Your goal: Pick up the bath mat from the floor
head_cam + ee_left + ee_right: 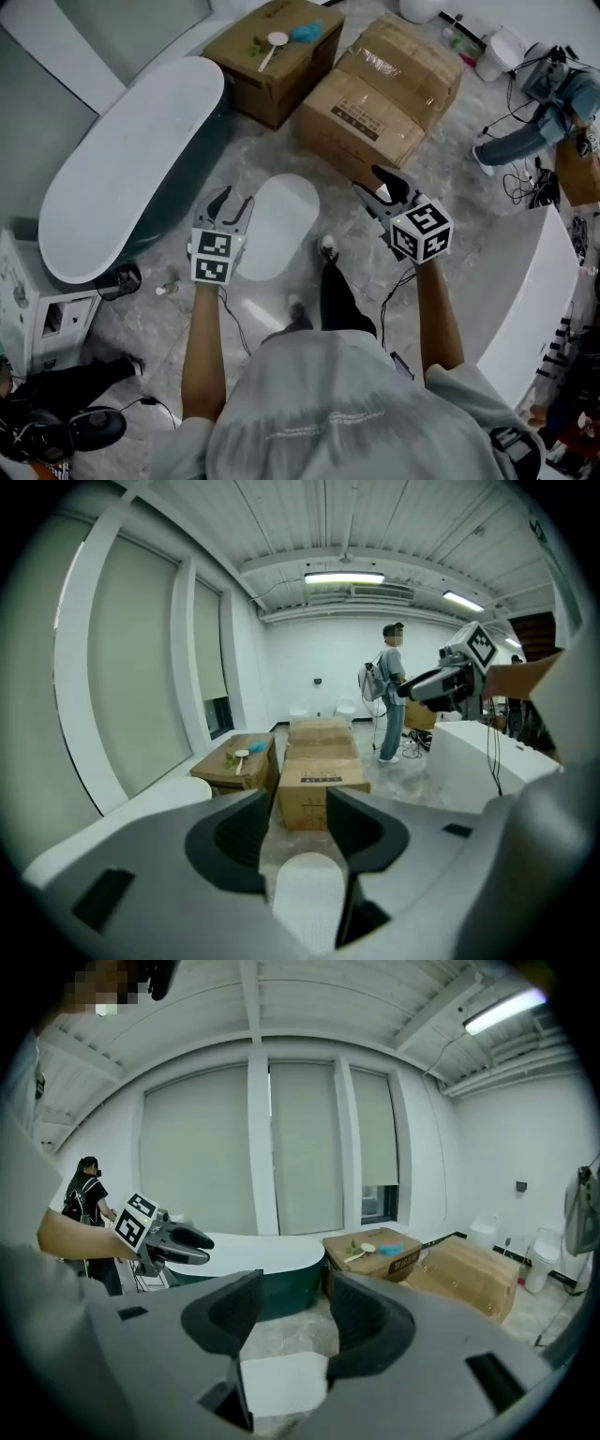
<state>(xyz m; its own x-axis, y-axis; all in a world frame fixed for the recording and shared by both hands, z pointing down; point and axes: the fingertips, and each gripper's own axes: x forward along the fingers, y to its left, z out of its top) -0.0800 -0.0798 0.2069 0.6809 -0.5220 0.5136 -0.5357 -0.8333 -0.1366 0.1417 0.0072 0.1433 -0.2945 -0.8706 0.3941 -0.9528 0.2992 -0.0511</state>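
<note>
Head view: bath mat [277,225], a pale oval, lies flat on the marble floor [450,178] just beside the bathtub [122,169], short of the cardboard boxes [375,94].

Left gripper [234,197] hovers between bathtub and mat, over the mat's near long edge. Right gripper [370,180] hangs above the mat's side away from the bathtub. Both clear of the mat, neither touching it.

Gripper views: each pair of jaws stands apart with nothing in them. The left pair is wide, the right somewhat less so. The mat shows on the floor below each gap.

Step in hand, as I judge it: the approach to the grasp. To do it well, lower each gripper to its own edge and work one jaw under the rim, since a flat mat gives little to pinch. Close both, then lift evenly so the mat does not sag or slip.

Pose: both bare forearms reach forward, roughly parallel. Grippers tip below level, marker cubes uppermost.
</note>
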